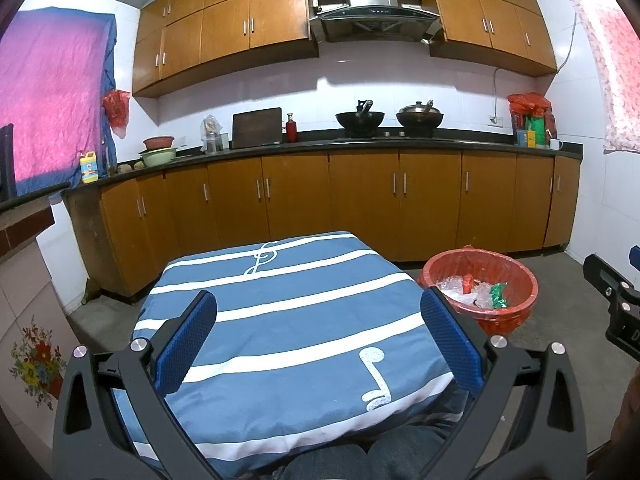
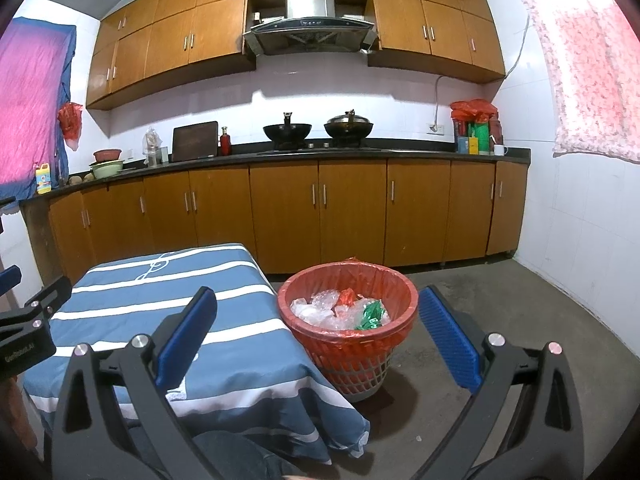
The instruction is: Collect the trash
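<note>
The left gripper is held spread wide and empty above the blue striped tablecloth. The right gripper is likewise spread, grasping nothing. At its twelve o'clock, the red-lined wastebasket is seen on the floor beside the table, with crumpled clear plastic and a green wrapper inside.

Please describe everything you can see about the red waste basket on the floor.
The waste basket is a round plastic basket with lattice walls that narrow toward the base, and it stands upright on the grey concrete floor. A thin red plastic bag lines it and folds over the rim. Inside lie crumpled clear plastic, a red scrap and a green shiny wrapper. It stands just right of the table with the blue striped cloth; whether the two touch is unclear. Neither gripper touches it.
</note>
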Demonstrator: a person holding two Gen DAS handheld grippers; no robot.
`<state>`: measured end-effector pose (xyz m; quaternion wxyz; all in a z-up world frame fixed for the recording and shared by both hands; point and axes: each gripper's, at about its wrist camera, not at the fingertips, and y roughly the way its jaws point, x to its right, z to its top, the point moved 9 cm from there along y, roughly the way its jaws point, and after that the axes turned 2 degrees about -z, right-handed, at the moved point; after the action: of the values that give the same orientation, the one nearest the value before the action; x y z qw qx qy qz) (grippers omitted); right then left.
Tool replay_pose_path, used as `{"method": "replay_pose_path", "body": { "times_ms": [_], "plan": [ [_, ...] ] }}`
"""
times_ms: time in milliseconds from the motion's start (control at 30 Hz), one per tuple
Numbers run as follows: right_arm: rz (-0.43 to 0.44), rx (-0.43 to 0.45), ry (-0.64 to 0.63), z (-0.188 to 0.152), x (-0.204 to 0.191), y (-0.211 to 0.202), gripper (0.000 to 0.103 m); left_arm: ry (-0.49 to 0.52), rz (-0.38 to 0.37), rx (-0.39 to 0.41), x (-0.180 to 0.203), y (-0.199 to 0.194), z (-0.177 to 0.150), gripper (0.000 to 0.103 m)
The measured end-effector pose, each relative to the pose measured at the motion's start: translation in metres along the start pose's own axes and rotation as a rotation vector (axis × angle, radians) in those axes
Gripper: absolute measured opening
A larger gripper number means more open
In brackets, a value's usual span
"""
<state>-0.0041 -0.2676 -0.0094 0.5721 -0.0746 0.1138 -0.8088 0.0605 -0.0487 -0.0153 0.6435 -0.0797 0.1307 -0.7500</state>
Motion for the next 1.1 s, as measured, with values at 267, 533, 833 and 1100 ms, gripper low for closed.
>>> {"method": "replay_pose_path", "body": {
  "times_ms": [267, 533, 833, 1100],
  "plan": [
    [0.000, 0.001, -0.001, 0.0004, 0.0007, 0.0003, 0.099, -0.004, -0.002, -0.002, 0.0004, -0.0012, 0.0001, 0.101],
    [0.000, 0.000, 0.000, 0.0011, 0.0007, 0.0003, 0.099, -0.009, -0.003, 0.001, 0.0014, -0.0024, 0.0020, 0.101],
    [0.000, 0.001, -0.001, 0.0014, 0.0006, 0.0003, 0.099, -0.010, -0.004, 0.001, 0.0015, -0.0021, 0.0024, 0.101],
    [0.000, 0.000, -0.001, 0.0011, 0.0003, 0.0004, 0.099, -0.011, -0.005, 0.001, 0.0022, -0.0020, 0.0028, 0.101]
  ]
}}
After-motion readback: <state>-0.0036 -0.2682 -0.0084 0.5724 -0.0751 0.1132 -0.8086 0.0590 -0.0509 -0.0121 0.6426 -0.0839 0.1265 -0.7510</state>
